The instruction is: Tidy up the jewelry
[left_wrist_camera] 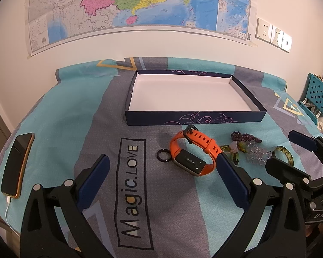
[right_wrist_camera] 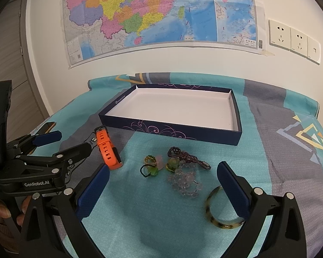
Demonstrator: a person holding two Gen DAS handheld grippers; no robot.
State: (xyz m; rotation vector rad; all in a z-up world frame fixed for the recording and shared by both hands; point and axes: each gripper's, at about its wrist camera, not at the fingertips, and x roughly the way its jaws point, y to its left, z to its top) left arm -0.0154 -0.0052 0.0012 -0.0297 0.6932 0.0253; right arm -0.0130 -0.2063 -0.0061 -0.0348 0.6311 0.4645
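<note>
A rectangular navy cardboard box [left_wrist_camera: 194, 119] sat on the printed cloth [left_wrist_camera: 71, 116]. Just before it lay the orange rubbery watch [left_wrist_camera: 193, 152], clear beads [right_wrist_camera: 186, 182] and mottled bangle [right_wrist_camera: 220, 209], partly hidden. Left gripper [left_wrist_camera: 161, 168] and right gripper [right_wrist_camera: 162, 177] gaped wide, holding nothing.

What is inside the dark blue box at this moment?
The dark blue box shows only its bare white floor; no jewelry lies in it. The near wall hides a thin strip of floor just behind it. The orange watch and the bead bracelets lie outside, on the cloth.
</note>
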